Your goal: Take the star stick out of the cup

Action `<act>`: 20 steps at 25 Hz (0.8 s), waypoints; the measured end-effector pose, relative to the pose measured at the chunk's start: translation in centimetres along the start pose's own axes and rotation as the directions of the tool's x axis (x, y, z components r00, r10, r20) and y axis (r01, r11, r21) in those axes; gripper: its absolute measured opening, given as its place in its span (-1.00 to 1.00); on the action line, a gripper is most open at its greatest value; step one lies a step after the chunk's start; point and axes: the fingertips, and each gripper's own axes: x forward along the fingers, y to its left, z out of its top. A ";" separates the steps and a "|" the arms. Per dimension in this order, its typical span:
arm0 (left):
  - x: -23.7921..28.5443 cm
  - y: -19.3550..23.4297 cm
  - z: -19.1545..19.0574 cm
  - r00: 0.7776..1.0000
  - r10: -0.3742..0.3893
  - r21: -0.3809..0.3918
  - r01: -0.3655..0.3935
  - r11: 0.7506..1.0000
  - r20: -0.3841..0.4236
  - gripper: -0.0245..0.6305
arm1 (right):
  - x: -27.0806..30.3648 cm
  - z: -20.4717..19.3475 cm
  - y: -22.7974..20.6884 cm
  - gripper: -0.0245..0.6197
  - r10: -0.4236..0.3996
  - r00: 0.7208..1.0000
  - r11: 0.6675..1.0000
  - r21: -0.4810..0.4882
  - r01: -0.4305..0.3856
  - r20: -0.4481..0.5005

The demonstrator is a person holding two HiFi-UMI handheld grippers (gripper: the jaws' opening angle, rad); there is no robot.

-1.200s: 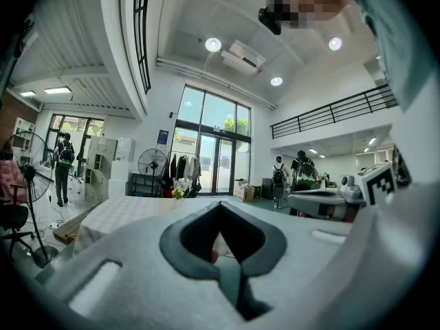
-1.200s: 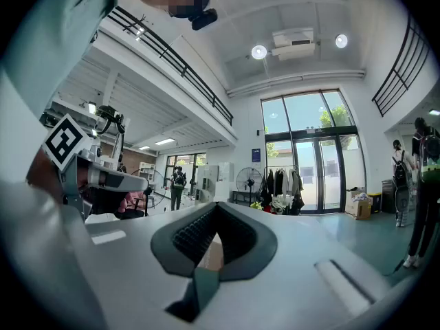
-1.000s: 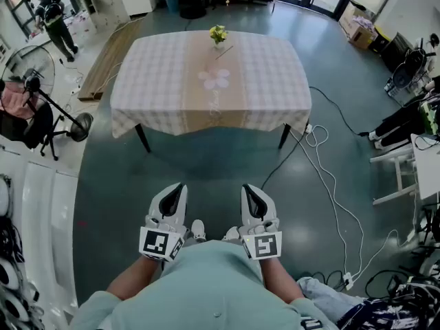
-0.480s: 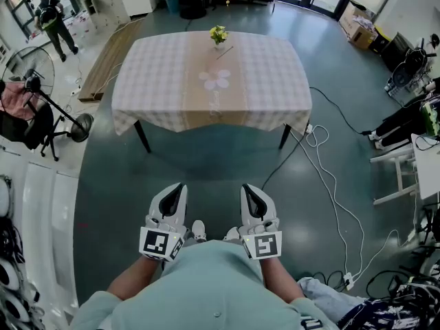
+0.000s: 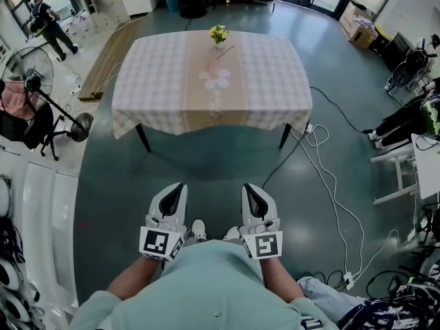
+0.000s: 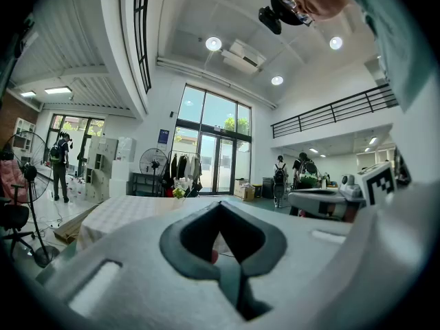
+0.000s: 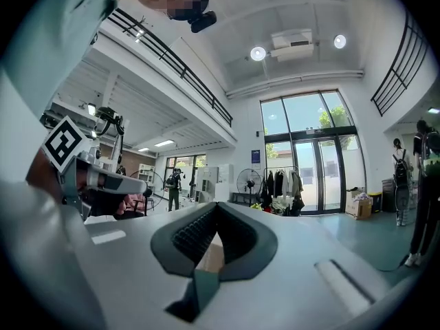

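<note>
Left gripper [image 5: 176,192] and right gripper [image 5: 253,192] are held level at the torso, jaws together, nothing between. Cup [image 5: 218,35] is noted at the far edge of the checked surface [image 5: 158,81], well apart. The star stick cannot be singled out.

Bright daylight pours through the tall windows [image 6: 213,136]. Ceiling lamps [image 7: 258,53] glare. The pictures bend and darken toward their edges.
</note>
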 end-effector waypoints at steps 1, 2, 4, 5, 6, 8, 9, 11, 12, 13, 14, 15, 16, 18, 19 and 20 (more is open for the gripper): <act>0.1 0.0 0.0 1.000 0.001 -0.002 -0.001 1.000 0.000 -0.92 | 0.0 -0.1 -0.1 -0.93 -0.004 1.000 1.000 -0.004 0.004 -0.002; 0.1 0.0 0.0 1.000 0.001 -0.002 -0.001 1.000 0.000 -0.92 | 0.1 -0.1 -0.2 -0.93 -0.007 1.000 1.000 -0.006 0.007 -0.002; 0.1 0.1 -0.2 1.000 0.000 -0.002 0.000 1.000 0.000 -0.92 | 0.1 -0.2 -0.1 -0.93 -0.008 1.000 1.000 -0.005 0.008 0.002; 0.1 0.2 -0.2 1.000 -0.001 0.000 0.001 1.000 0.001 -0.92 | 0.1 -0.2 0.0 -0.92 -0.007 1.000 1.000 -0.004 0.007 0.006; 0.1 0.2 -0.3 1.000 -0.002 0.002 0.002 1.000 0.001 -0.92 | 0.1 -0.2 0.1 -0.91 -0.004 1.000 1.000 -0.003 0.004 0.009; 0.0 0.3 -0.3 1.000 -0.003 0.004 0.003 1.000 -0.001 -0.92 | 0.1 0.0 0.4 -0.89 0.004 1.000 1.000 0.003 -0.005 0.015; -0.1 0.3 -0.2 1.000 -0.002 0.004 0.002 1.000 -0.002 -0.92 | 0.1 0.2 0.4 -0.87 0.009 1.000 1.000 0.005 -0.009 0.017; -0.2 0.3 -0.1 1.000 -0.001 0.001 0.001 1.000 -0.001 -0.92 | 0.1 0.4 0.6 -0.84 0.015 1.000 1.000 0.007 -0.015 0.021; -0.2 0.3 0.0 1.000 0.000 -0.001 0.000 1.000 0.000 -0.92 | 0.1 0.4 0.6 -0.81 0.016 1.000 1.000 0.007 -0.017 0.022; -0.1 0.3 0.0 1.000 0.001 -0.003 -0.001 1.000 0.001 -0.92 | 0.2 0.4 0.6 -0.79 0.018 1.000 1.000 0.007 -0.018 0.022; 0.0 0.3 0.0 1.000 0.002 -0.002 -0.002 1.000 0.002 -0.92 | 0.2 0.4 0.6 -0.75 0.019 1.000 1.000 0.007 -0.019 0.022; 0.0 0.3 0.1 1.000 0.002 -0.001 -0.002 1.000 0.002 -0.92 | 0.3 0.3 0.5 -0.73 0.019 1.000 1.000 0.007 -0.019 0.023; 0.1 0.3 0.1 1.000 0.002 -0.001 -0.002 1.000 0.003 -0.92 | 0.2 0.3 0.5 -0.70 0.019 1.000 1.000 0.007 -0.019 0.023; 0.1 0.2 0.1 1.000 0.003 -0.001 -0.003 1.000 0.003 -0.92 | 0.2 0.4 0.3 -0.67 0.016 1.000 1.000 0.006 -0.016 0.024; 0.1 0.2 0.1 1.000 0.002 0.000 -0.002 1.000 0.003 -0.92 | 0.2 0.5 0.3 -0.65 0.014 1.000 1.000 0.005 -0.014 0.025; 0.1 0.2 0.0 1.000 0.002 0.000 -0.002 1.000 0.002 -0.92 | 0.2 0.6 0.3 -0.64 0.012 1.000 1.000 0.004 -0.012 0.026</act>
